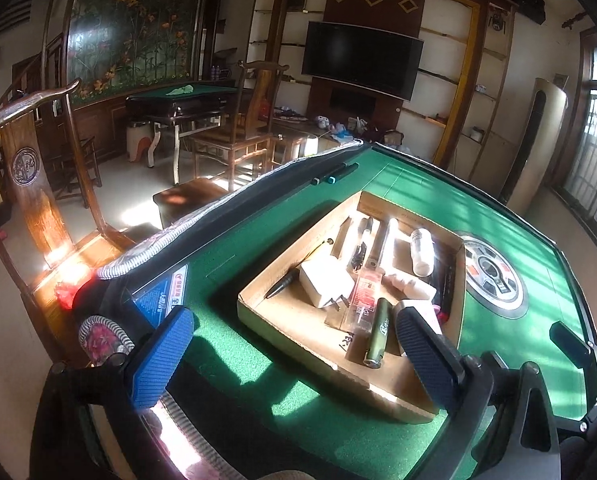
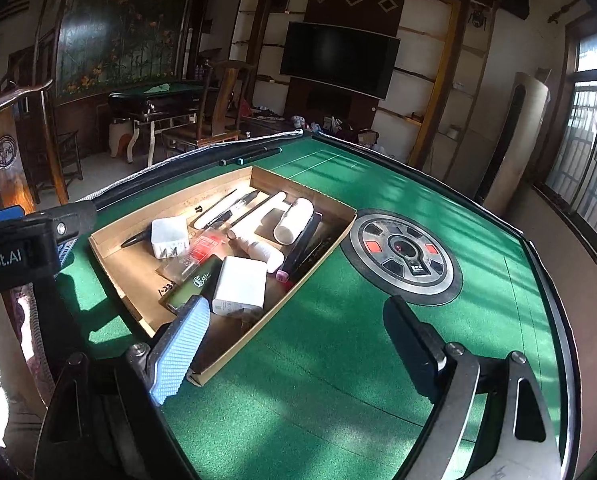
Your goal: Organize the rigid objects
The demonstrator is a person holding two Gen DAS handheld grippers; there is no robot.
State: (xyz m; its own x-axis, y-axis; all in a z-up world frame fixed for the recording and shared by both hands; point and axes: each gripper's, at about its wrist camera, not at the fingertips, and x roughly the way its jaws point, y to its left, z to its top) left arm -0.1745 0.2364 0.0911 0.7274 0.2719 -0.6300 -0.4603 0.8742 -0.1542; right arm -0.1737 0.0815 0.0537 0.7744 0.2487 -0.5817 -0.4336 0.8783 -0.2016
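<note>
A shallow cardboard tray (image 1: 258, 312) (image 2: 110, 256) lies on the green mahjong table. It holds a white plug charger (image 1: 324, 282) (image 2: 169, 236), a white power bank (image 2: 240, 286), a green tube (image 1: 379, 332) (image 2: 192, 284), a white bottle (image 1: 421, 250) (image 2: 294, 220), pens and a clear packet (image 1: 363, 296). My left gripper (image 1: 294, 360) is open and empty over the tray's near edge. My right gripper (image 2: 298, 344) is open and empty, its left pad (image 2: 182, 354) over the tray's near corner. Two dark pens (image 1: 334, 174) (image 2: 250, 157) lie beyond the tray.
A round control dial (image 1: 494, 276) (image 2: 406, 258) is set in the table centre, right of the tray. The table's raised black rim (image 2: 554, 288) runs around the felt. Wooden chairs (image 1: 38, 184) stand to the left. The left gripper's body (image 2: 22, 248) shows at the left.
</note>
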